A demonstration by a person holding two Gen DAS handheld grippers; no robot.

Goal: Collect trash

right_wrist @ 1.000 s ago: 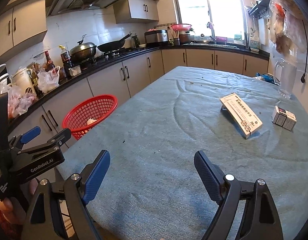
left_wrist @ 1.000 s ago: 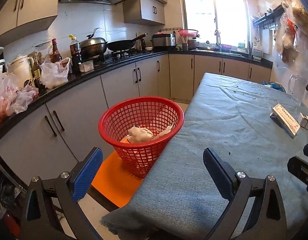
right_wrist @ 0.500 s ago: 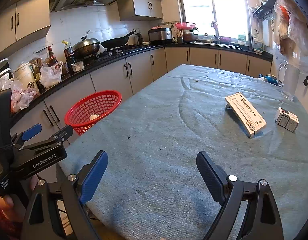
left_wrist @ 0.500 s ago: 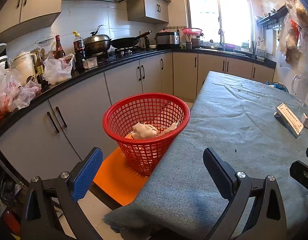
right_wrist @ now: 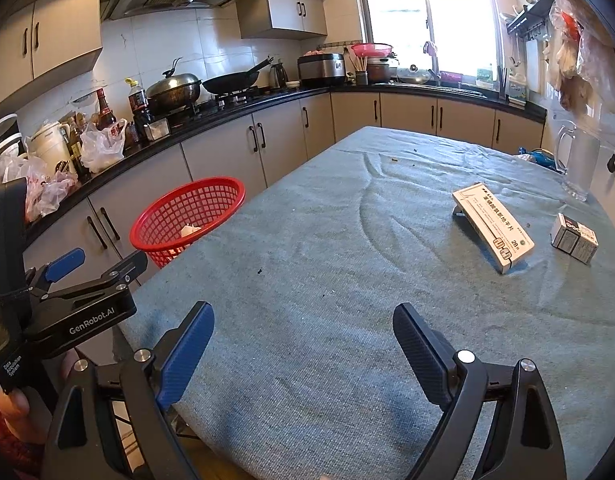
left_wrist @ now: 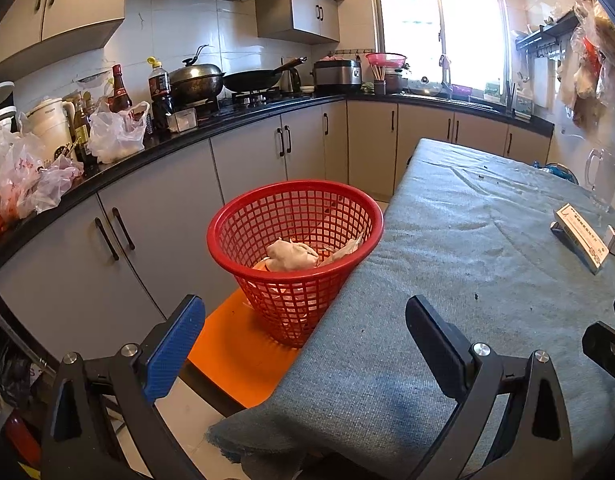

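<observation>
Hovering: both tongs hang over the near end of a kitchen table, nothing between their pads.
Left gripper (left_wrist: pixel 305 338): jaws spread wide and empty, poised at the table's corner, facing the red basket (left_wrist: pixel 295 216).
Right gripper (right_wrist: pixel 303 344): jaws spread wide and empty, above bare cloth, pointed toward the two cartons.
Trash left: a long white carton (right_wrist: pixel 493 226) lies flat on the right half of the table; a small printed box (right_wrist: pixel 574 238) sits just beside it, nearer the table's right edge. Both are well apart from the basket.
Basket: a round, open-mesh plastic tub, tapering downward, stands on an orange seat (left_wrist: pixel 235 348) against the table's left edge; crumpled pale paper (left_wrist: pixel 291 254) already lies inside.
Handling, long carton: likely thin card, light and probably hollow, so it may crush under a hard squeeze. Pinching across the narrow width near the middle looks safest; one end appears propped slightly off the cloth.
Handling, small box: stiff, compact and light by the look of it; opposite flat sides offer an easy hold.
Surface: the table (right_wrist: pixel 327 240) wears a coarse grey-blue woven cloth, faintly creased and speckled with dark crumbs, which should keep the cartons from sliding.
</observation>
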